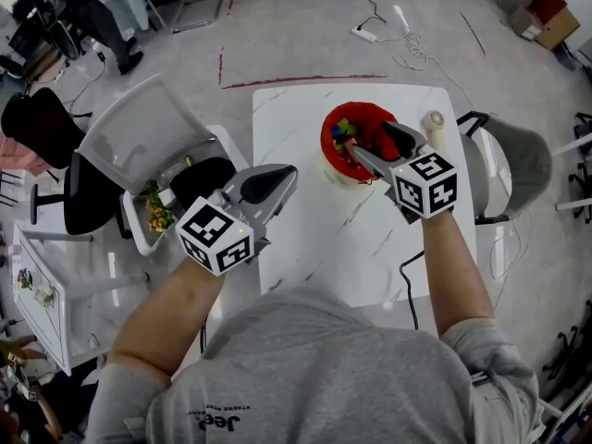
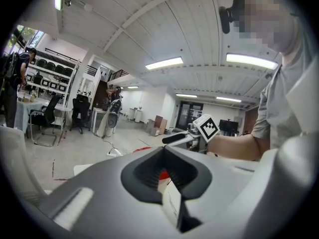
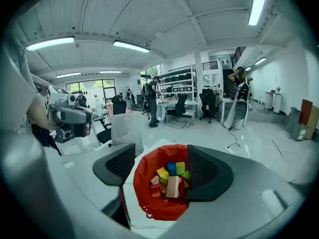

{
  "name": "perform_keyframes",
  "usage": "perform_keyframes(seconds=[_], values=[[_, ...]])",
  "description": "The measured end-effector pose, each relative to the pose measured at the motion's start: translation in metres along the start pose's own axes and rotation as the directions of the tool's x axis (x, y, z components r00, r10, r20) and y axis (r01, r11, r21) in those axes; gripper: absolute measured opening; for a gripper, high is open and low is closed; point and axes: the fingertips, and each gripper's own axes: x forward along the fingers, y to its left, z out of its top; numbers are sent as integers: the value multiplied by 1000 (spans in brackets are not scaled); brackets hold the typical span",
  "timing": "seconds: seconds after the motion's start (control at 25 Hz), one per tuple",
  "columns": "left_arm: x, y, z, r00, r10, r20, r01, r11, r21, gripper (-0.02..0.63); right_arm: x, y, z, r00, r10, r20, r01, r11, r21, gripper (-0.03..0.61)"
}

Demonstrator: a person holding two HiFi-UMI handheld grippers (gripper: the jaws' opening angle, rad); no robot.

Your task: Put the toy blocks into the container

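A red container [image 1: 330, 152] stands at the far side of the white marble table [image 1: 305, 239], holding several coloured toy blocks [image 1: 344, 132]. My right gripper [image 1: 372, 148] hovers just above its near rim, jaws open and empty. In the right gripper view the container [image 3: 149, 203] and its blocks [image 3: 172, 180] show between the spread jaws of the right gripper [image 3: 162, 171]. My left gripper [image 1: 277, 185] hangs over the table's left edge, shut with nothing in it. In the left gripper view the jaw tips of the left gripper [image 2: 163, 149] meet.
A grey chair [image 1: 139, 137] stands left of the table and another [image 1: 518, 160] to the right. A small white round object [image 1: 433, 121] sits by the container. A black cable [image 1: 407, 276] runs over the near right edge. A power strip [image 1: 365, 33] lies on the floor.
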Motion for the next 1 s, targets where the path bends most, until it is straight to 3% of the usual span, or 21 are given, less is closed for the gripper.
perform_keyframes(seconds=[0.36, 0.84, 1.0], values=[[-82, 21, 8, 990, 119, 68, -120, 993, -1, 58, 23, 76, 34, 985, 142, 99, -140, 990, -22, 305], [-308, 48, 6, 935, 325, 144, -328, 945, -6, 58, 67, 287, 78, 928, 344, 143, -329, 937, -116, 299], [-380, 46, 0, 912, 377, 158, -383, 924, 7, 58, 75, 355, 90, 905, 394, 158, -373, 916, -148, 249]])
